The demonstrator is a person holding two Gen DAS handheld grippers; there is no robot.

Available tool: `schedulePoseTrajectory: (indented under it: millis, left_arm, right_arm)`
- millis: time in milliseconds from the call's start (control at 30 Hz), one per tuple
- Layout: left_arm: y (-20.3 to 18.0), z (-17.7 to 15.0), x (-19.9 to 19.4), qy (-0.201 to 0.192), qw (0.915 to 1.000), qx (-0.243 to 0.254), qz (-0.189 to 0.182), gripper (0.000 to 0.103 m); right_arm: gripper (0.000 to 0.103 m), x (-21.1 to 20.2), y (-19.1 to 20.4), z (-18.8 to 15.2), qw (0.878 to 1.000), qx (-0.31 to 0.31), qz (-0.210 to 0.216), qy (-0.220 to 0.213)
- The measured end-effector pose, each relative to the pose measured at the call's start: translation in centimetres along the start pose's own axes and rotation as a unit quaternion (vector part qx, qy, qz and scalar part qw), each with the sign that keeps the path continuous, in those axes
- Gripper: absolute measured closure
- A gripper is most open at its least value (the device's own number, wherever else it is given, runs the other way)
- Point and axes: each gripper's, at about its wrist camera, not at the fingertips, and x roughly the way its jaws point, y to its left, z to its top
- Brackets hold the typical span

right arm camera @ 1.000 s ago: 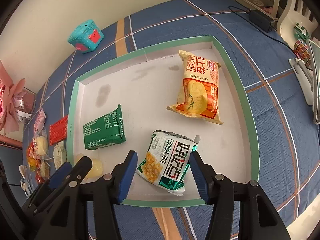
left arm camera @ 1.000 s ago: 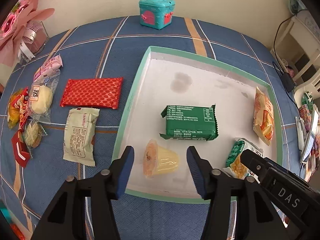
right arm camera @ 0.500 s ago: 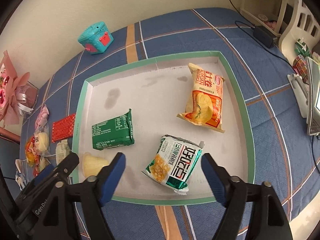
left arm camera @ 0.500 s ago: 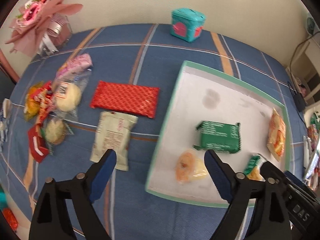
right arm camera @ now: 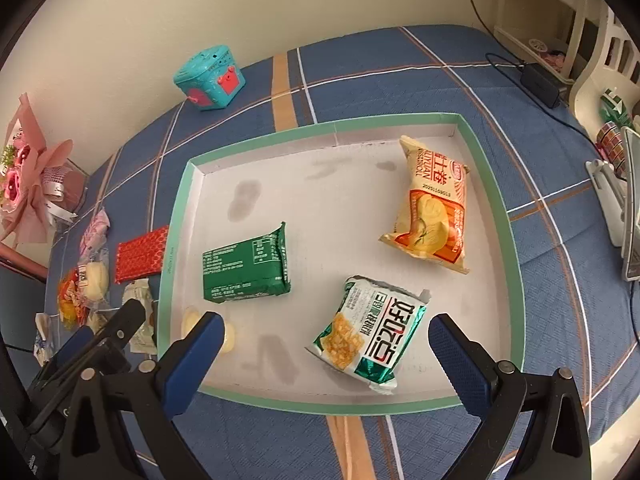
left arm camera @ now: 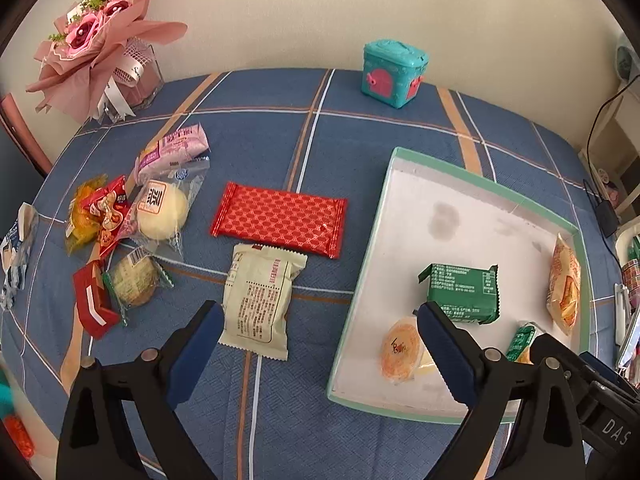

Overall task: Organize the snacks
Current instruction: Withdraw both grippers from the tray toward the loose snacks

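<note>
cloth (left arm camera: 360, 148): blue plaid | tray (right arm camera: 516, 264): green rim | wafer pack (left arm camera: 280, 218): red

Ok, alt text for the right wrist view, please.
The right tool hangs open and empty over a green-rimmed tray holding four snacks: a green-and-white packet nearest, a dark green packet, an orange packet, a yellow jelly cup. More snacks lie left on the blue cloth.

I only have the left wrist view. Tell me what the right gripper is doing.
Observer: The right gripper is open. Its fingers have just been opening and pinch nothing.
Operator: Report what lies under it.
Observer: A green-and-white packet lies flat in the tray, ahead between the fingers, untouched.
Operator: Describe the orange bag.
Observer: The orange bag lies face up, apart from that packet, towards the tray's far right corner.
</note>
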Motion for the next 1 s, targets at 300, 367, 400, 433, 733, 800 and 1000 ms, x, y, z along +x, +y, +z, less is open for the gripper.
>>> schedulePoseTrajectory:
  millis: [300,367,400,433,733,800,1000]
  left_arm:
    - [1.2,-0.2,0.0,-0.007,0.9999,-0.011,-0.006,0.005]
    - [1.2,-0.2,-0.3,-0.012,0.9999,-0.001,0.001,0.005]
    - [1.4,-0.2,-0.4,-0.011,0.9999,-0.002,0.003,0.005]
    - [1.6,-0.2,-0.5,-0.011,0.9999,-0.006,0.000,0.005]
    - [3.1,0.0,-1.0,-0.026,0.9993,-0.027,-0.003,0.005]
    - [3.6,0.1,-1.2,-0.032,0.9989,-0.033,-0.007,0.005]
    - [4.9,0.2,-1.4,-0.033,0.9983,-0.048,0.003,0.005]
  right_arm:
    - [0.000,-1.3,0.7,-0.2,1.000,-0.007,0.009,-0.025]
    - [0.000,-1.6,0.8,-0.3,0.999,-0.008,0.013,-0.031]
    - [0.000,-1.7,0.8,-0.3,0.999,-0.007,0.015,-0.032]
    - [0.000,-1.8,0.9,-0.3,0.999,-0.008,0.015,-0.034]
    - [0.000,-1.9,2.6,-1.2,0.998,-0.039,-0.008,-0.053]
    - [0.000,-2.1,2.8,-1.4,0.997,-0.038,0.009,-0.059]
    - [0.000,-2.2,4.6,-1.9,0.996,-0.058,0.014,-0.068]
